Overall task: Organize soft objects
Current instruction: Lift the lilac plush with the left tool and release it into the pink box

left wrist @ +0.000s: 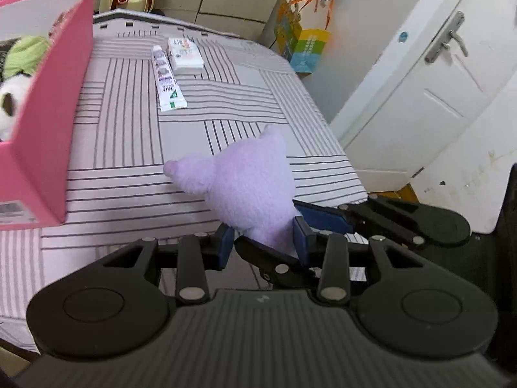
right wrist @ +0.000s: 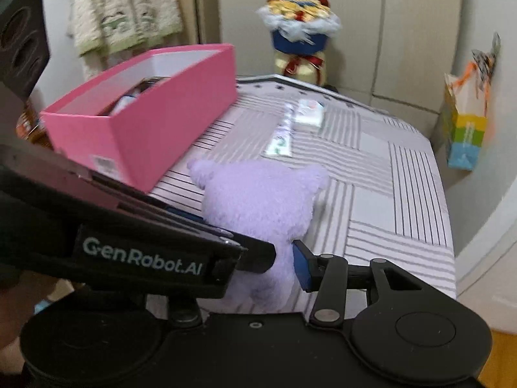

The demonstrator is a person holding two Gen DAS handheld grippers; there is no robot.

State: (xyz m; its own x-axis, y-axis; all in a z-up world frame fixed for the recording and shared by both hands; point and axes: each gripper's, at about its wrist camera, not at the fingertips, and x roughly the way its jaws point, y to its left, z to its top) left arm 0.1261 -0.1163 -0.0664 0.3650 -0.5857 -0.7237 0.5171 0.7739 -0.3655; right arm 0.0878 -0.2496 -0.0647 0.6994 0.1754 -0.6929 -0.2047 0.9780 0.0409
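Both your left gripper [left wrist: 263,247] and right gripper [right wrist: 284,266] are pinching the purple plush [left wrist: 248,184] by its lower end above the striped surface [left wrist: 135,135]; lift it clear over the pink box [left wrist: 55,129] wall, then release among the other toys

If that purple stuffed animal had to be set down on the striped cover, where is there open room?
Bare cover lies between the pink box and the purple plush, and to the right of the tube and small white box, out to the cover's edge. It is crowded at the near edge, where the left gripper and right gripper both meet the plush.
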